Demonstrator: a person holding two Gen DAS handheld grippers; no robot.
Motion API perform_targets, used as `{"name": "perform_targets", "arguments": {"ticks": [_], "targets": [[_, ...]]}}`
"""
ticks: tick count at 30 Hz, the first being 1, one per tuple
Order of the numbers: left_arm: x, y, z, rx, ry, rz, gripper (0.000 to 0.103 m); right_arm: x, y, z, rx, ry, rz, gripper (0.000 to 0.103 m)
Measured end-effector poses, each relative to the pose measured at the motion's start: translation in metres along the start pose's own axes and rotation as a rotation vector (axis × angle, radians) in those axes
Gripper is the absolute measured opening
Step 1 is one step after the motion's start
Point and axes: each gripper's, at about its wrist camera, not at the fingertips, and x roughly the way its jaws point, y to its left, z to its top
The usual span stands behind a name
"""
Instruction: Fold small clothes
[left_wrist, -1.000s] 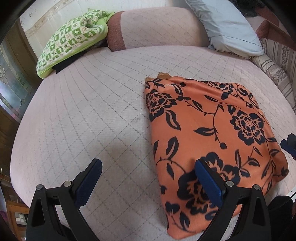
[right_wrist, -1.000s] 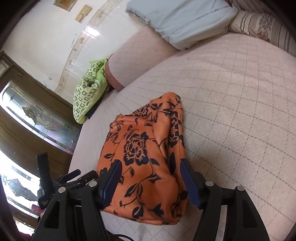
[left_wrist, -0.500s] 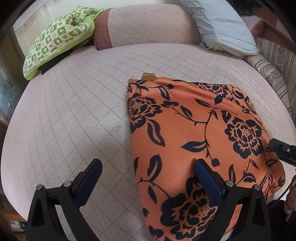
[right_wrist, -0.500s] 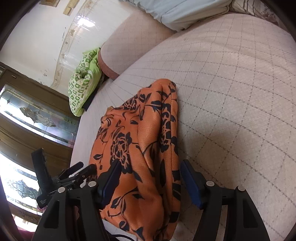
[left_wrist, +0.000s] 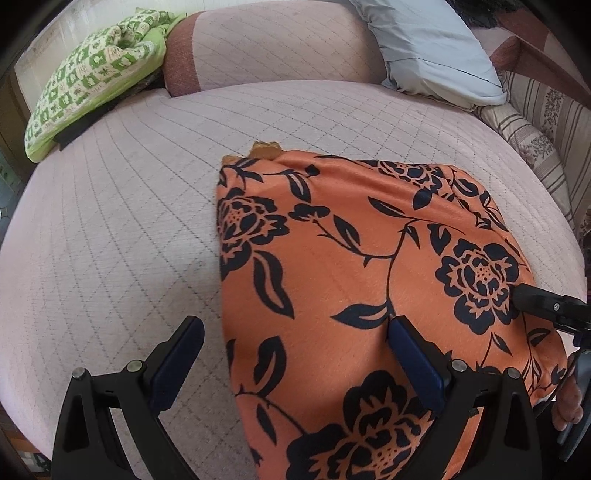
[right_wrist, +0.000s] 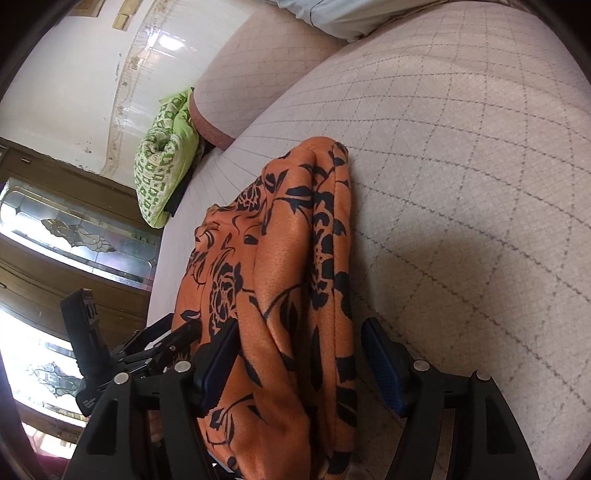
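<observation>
Approaching the near edge of the orange floral garment (left_wrist: 369, 266), which lies flat on the quilted bed (left_wrist: 122, 221): left gripper (left_wrist: 295, 354) and right gripper (right_wrist: 295, 354) straddle its side hems, fingers apart, nothing clamped. Next (judged): pinch both corners, then fold away. Green patterned cushion (left_wrist: 92, 81) and grey pillow (left_wrist: 432, 48) lie well clear.
</observation>
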Motion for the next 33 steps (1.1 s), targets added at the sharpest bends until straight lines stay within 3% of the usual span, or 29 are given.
{"name": "perform_targets", "arguments": {"ticks": [11, 20, 33], "targets": [[0.021, 0.013, 0.004, -0.076, 0.041, -0.115, 0.103, 0.017, 0.004, 0.005, -0.002, 0.014, 0.057, 0.073], [0.02, 0.004, 0.001, -0.016, 0.028, -0.128, 0.103, 0.033, 0.015, 0.009, -0.005, 0.064, 0.063, 0.073], [0.017, 0.004, 0.001, 0.019, 0.077, -0.145, 0.102, 0.044, 0.016, 0.013, 0.037, 0.1, 0.064, 0.074]]}}
